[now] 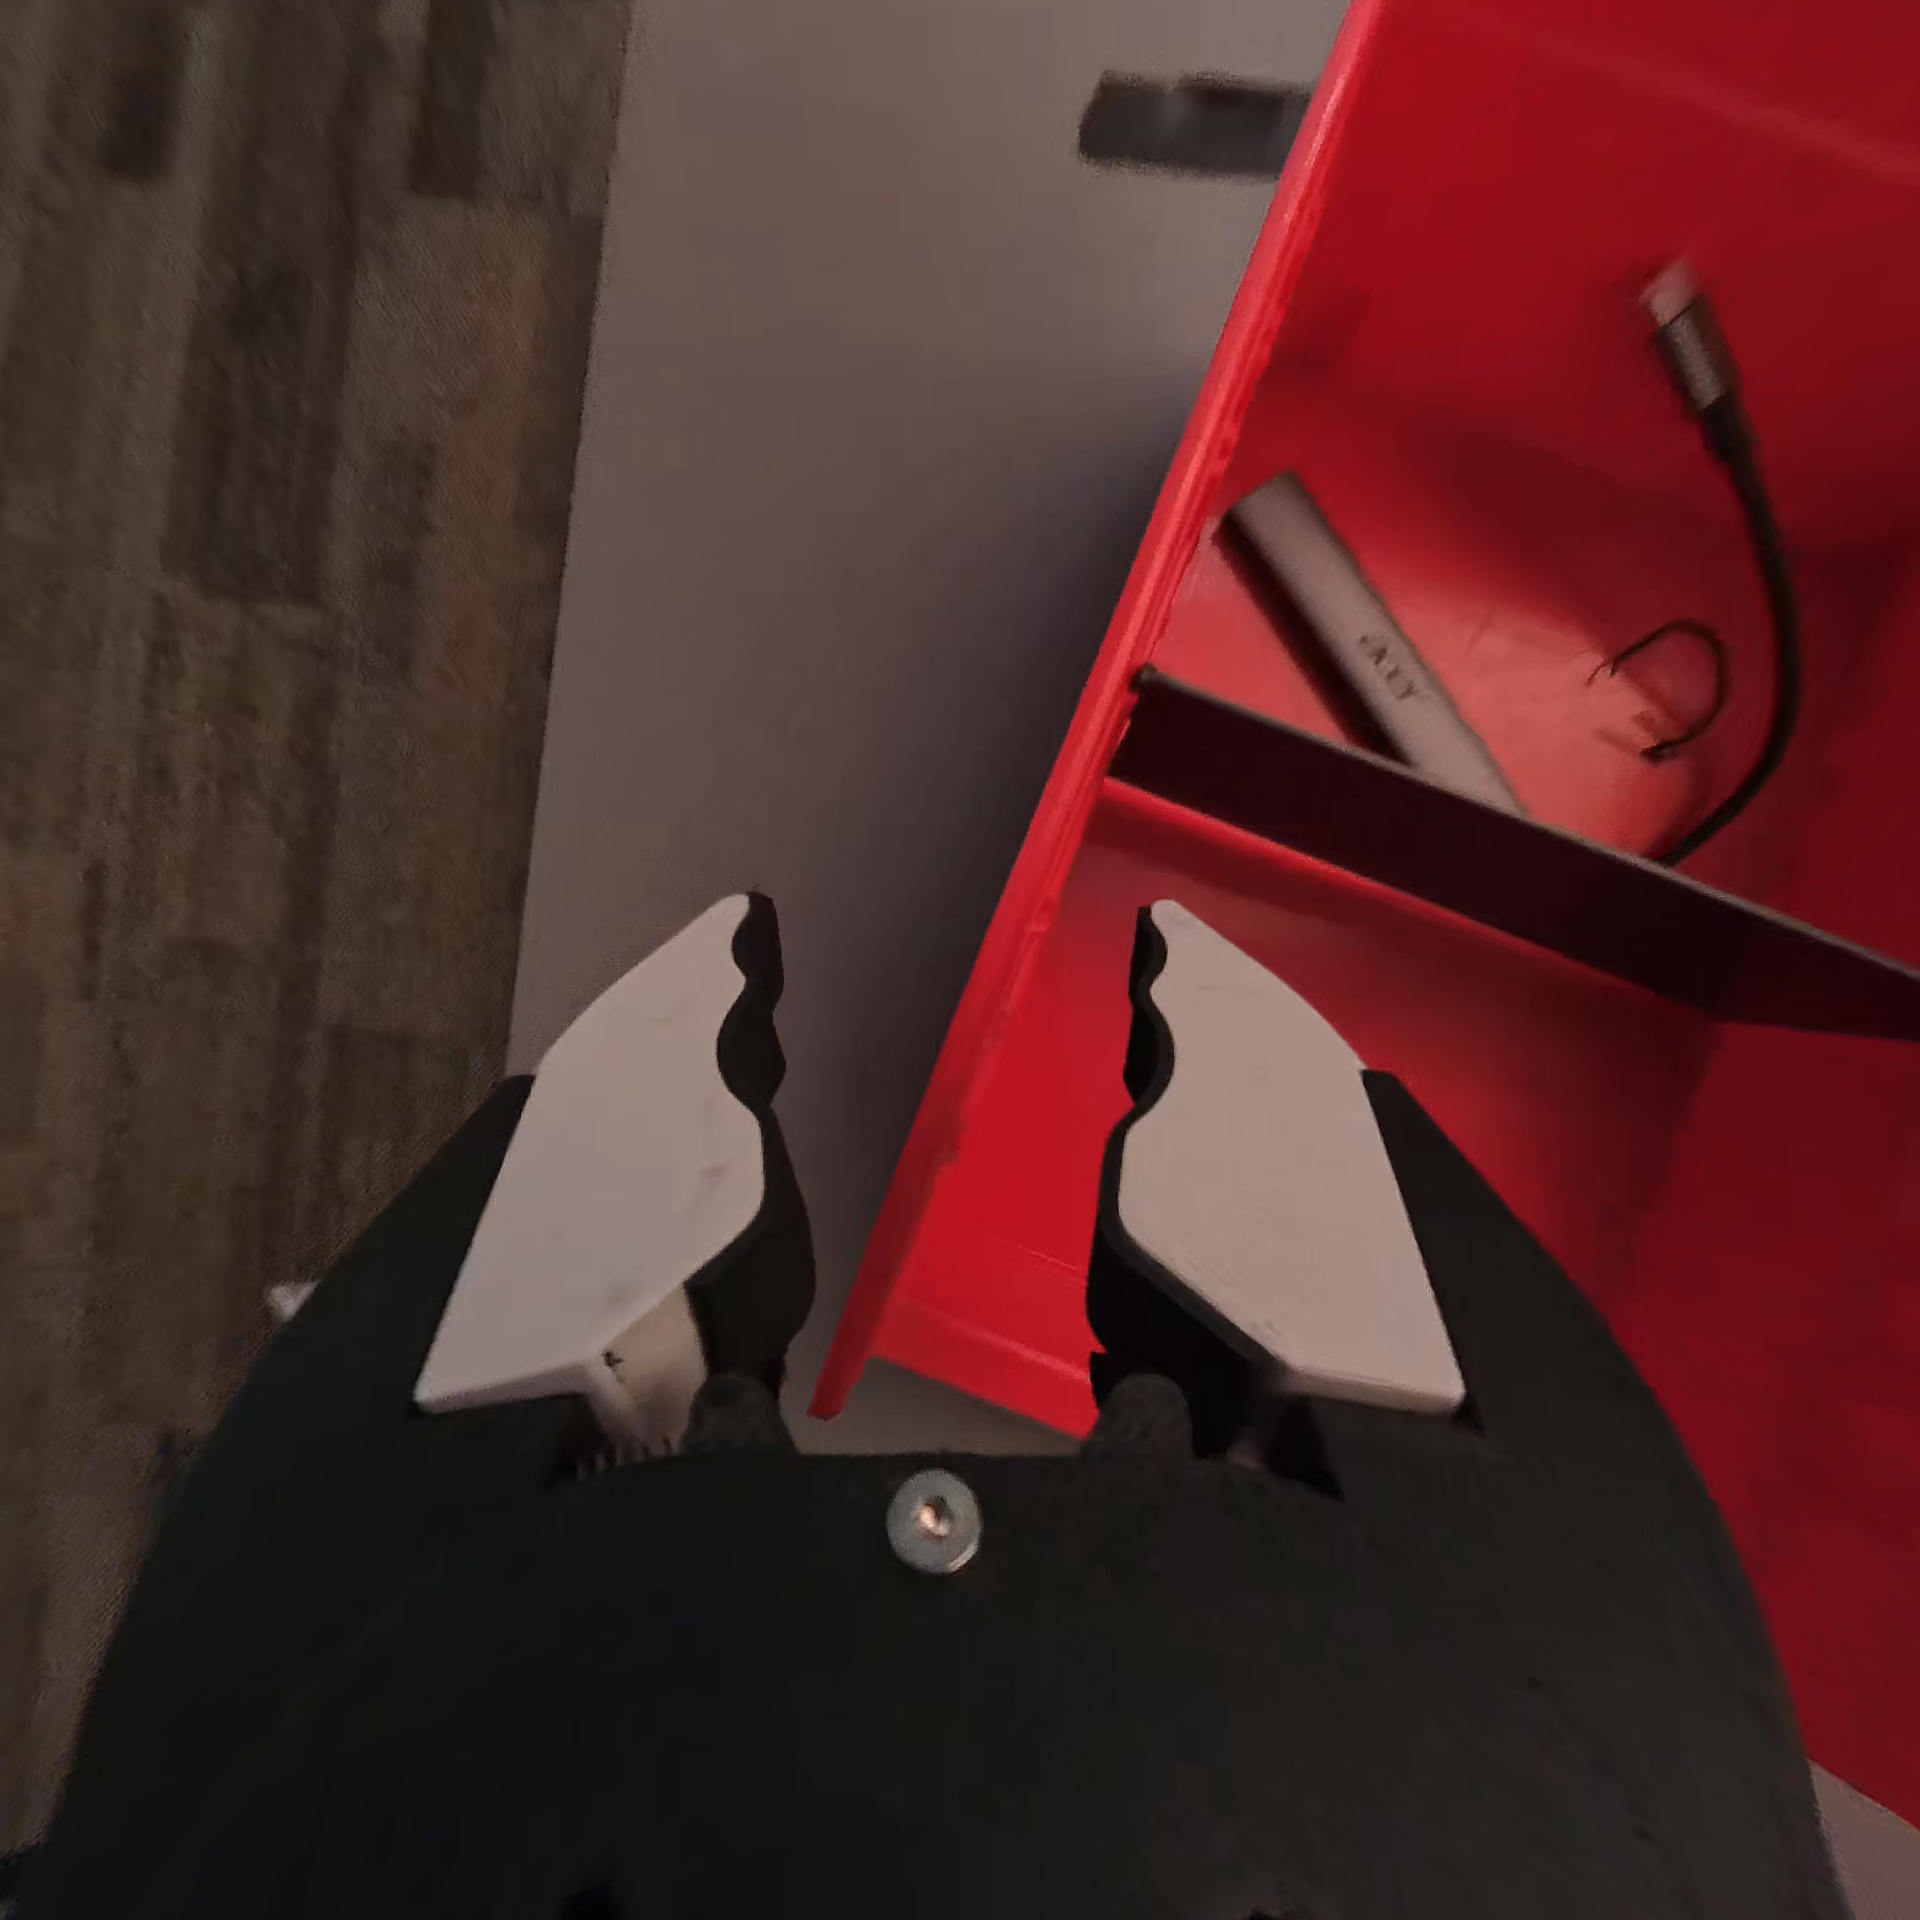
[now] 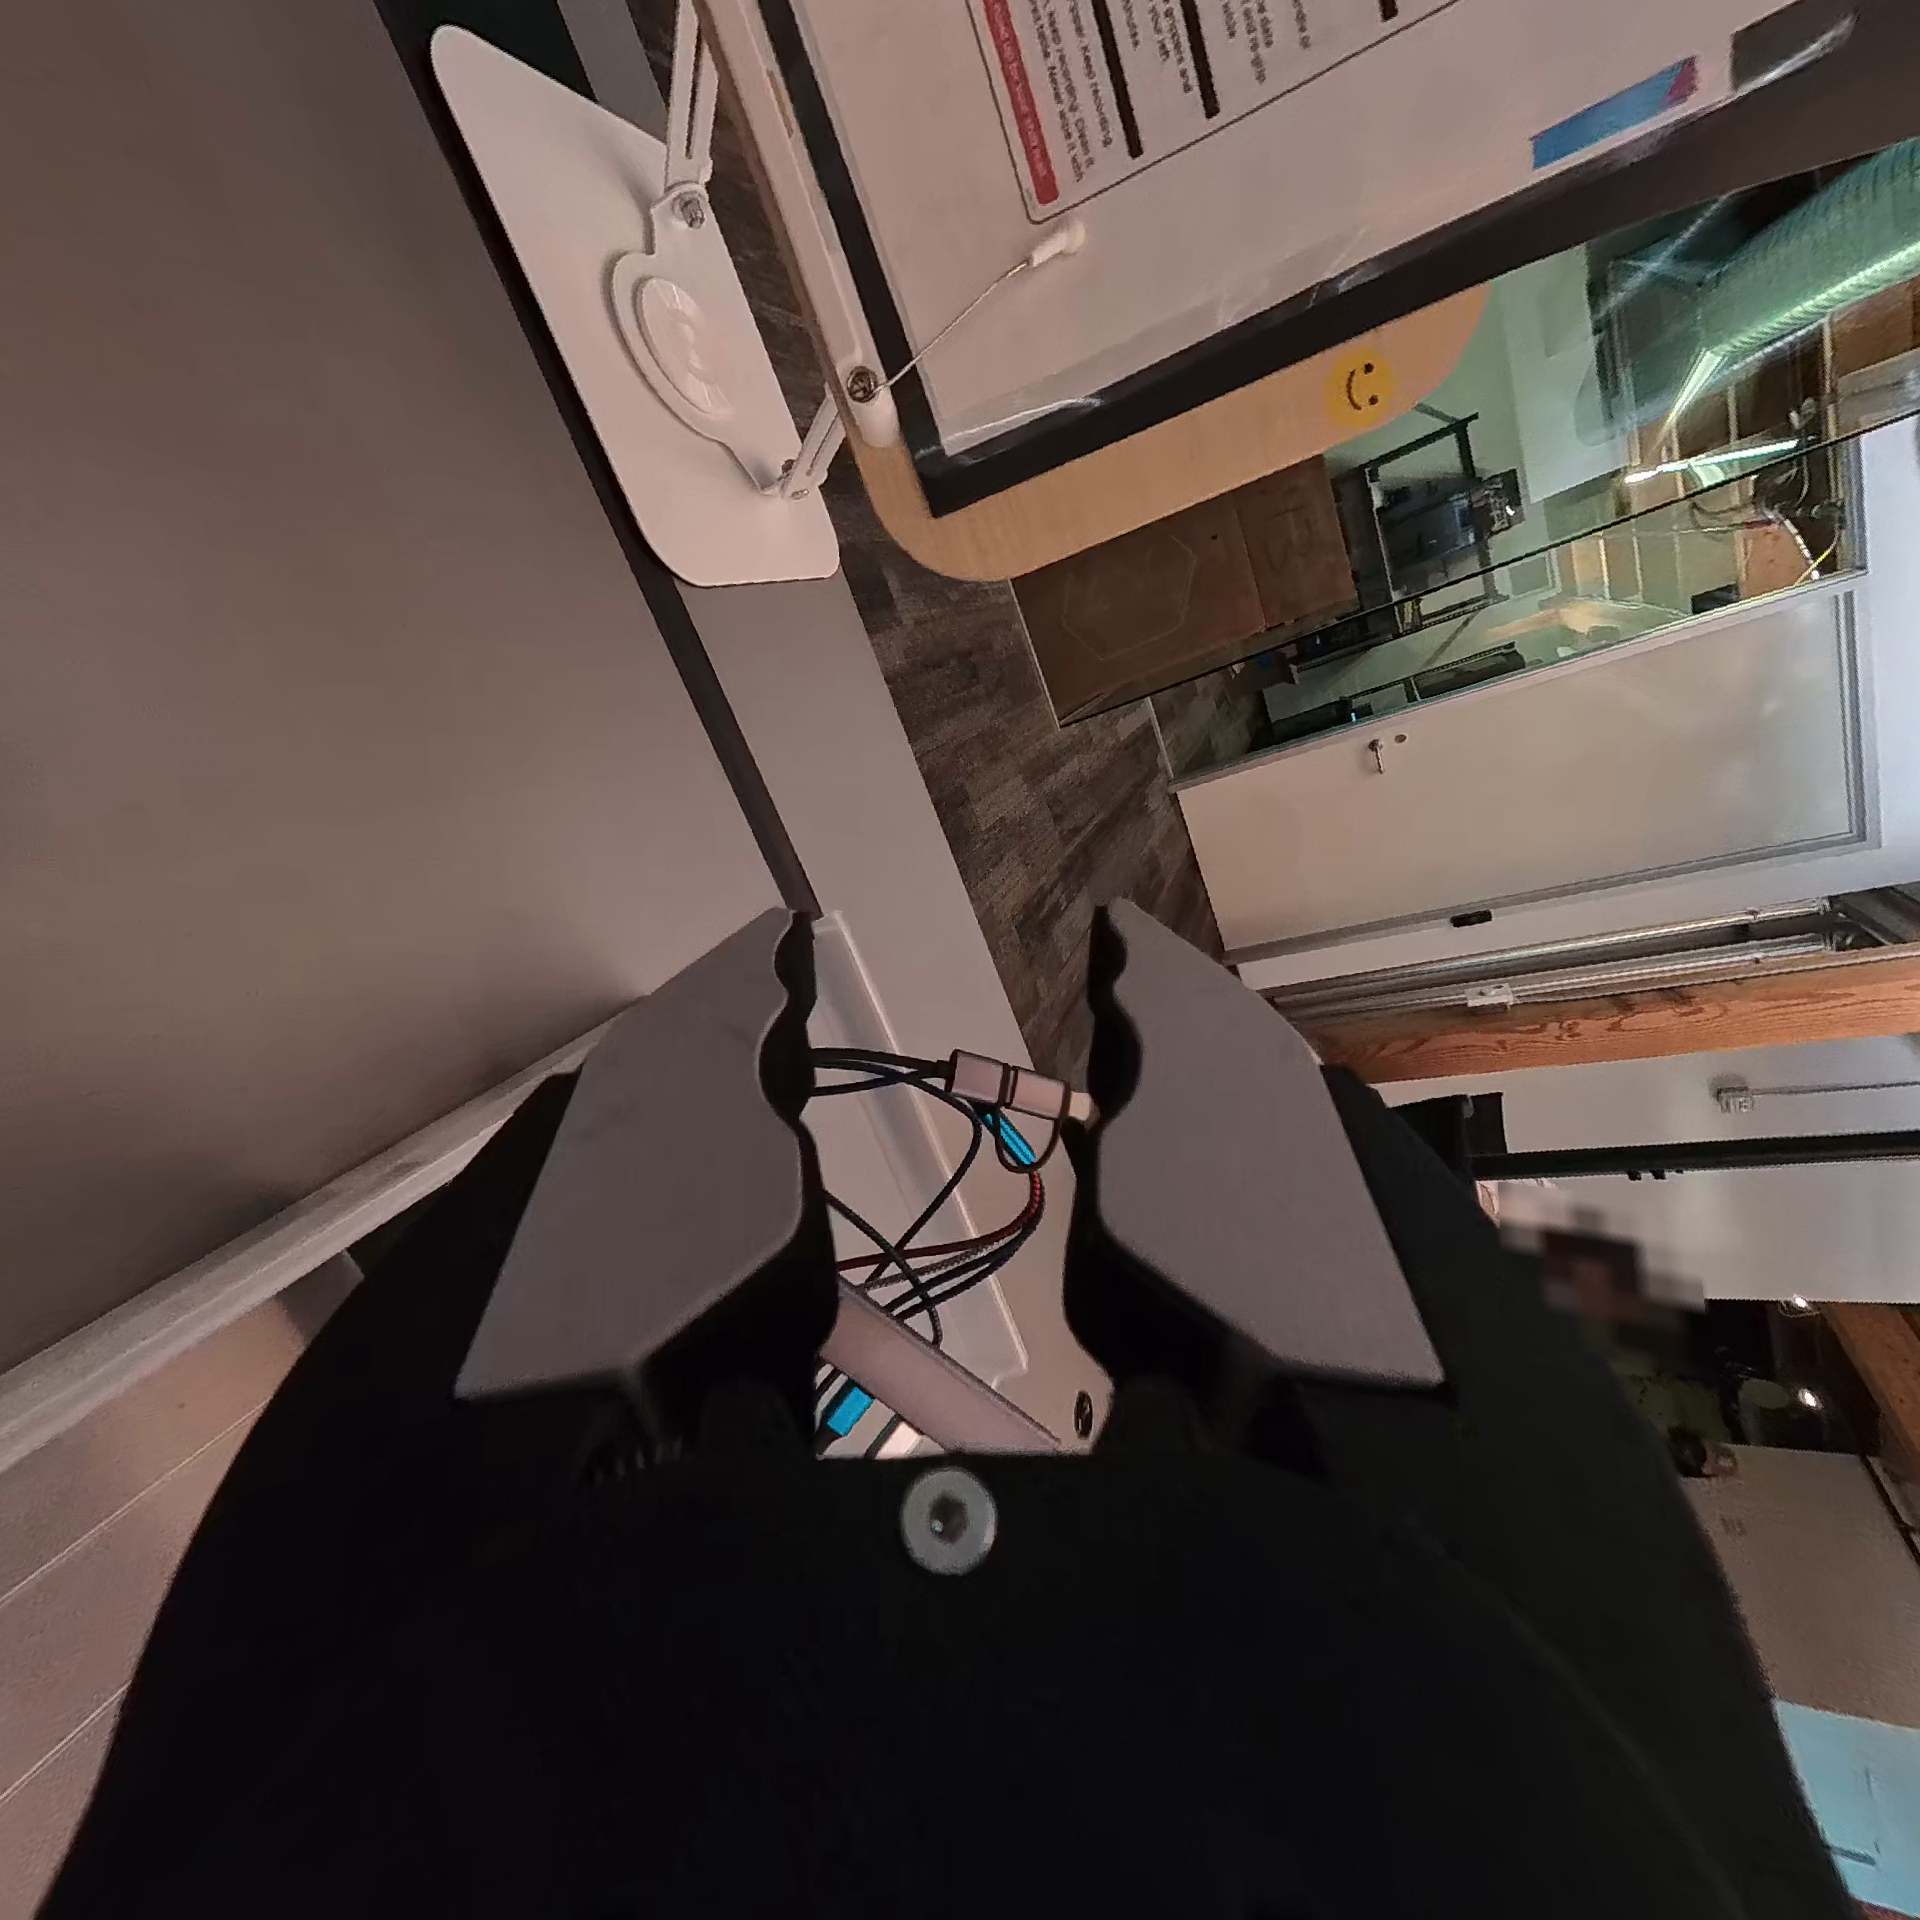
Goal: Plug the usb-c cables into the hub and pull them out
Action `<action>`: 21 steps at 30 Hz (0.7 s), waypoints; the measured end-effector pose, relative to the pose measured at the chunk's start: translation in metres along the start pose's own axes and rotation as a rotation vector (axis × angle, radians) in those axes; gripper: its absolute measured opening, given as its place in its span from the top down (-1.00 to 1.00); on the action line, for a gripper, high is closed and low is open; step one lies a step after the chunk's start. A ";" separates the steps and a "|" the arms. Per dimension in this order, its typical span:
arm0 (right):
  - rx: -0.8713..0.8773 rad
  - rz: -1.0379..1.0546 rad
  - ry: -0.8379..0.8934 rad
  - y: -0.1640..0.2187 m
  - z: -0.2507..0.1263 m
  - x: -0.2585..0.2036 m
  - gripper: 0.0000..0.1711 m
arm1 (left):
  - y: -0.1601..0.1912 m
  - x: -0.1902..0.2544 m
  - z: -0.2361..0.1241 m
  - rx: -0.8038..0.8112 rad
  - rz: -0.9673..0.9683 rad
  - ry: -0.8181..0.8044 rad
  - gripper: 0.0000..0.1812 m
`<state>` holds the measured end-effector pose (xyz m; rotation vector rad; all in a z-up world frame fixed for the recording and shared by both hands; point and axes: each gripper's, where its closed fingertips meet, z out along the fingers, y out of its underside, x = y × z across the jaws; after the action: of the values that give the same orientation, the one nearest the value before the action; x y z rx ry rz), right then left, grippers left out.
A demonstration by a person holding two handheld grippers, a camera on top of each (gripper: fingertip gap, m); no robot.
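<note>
- The left gripper is hovering with its jaws standing apart and nothing between them, right over the near wall of a red bin sitting on the grey desk.
- A dark divider is crossing the bin; the near compartment is showing only bare red floor, though the gripper body is covering part of it.
- In the far compartment a slim grey hub is lying flat, its long axis running diagonally from the bin's wall toward the divider, which is hiding its lower end.
- A dark cable is curving beside the hub, its metal plug pointing away toward the far end of the bin; the plug is blurred and its other end is slipping out of sight behind the divider.
- A dark oblong thing is lying on the desk past the bin, too smeared to identify.
- The right gripper is also holding its jaws apart, gripping nothing.
- Through the gap a bundle of cables, black, blue and red-braided, is resting in a white tray, with a grey connector lying crosswise; where the cables end is hidden by the gripper.
- Farther off, a white stand base is resting on the desk.
</note>
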<state>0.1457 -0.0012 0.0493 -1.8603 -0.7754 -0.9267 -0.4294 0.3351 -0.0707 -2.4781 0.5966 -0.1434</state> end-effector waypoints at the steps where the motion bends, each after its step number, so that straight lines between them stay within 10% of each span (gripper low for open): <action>1: -0.007 -0.003 -0.004 0.001 0.001 -0.001 0.40 | 0.004 -0.002 0.005 -0.029 0.011 -0.020 0.29; 12: -0.034 -0.022 -0.022 0.004 0.006 -0.008 0.40 | 0.051 0.014 0.022 -0.291 -0.030 0.155 0.87; 21: -0.030 -0.026 -0.021 0.002 0.005 -0.008 0.40 | 0.004 -0.028 0.022 -0.056 -0.089 -0.140 0.35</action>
<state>0.1444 0.0010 0.0402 -1.8927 -0.8045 -0.9406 -0.4507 0.3565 -0.0902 -2.5446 0.4372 0.0122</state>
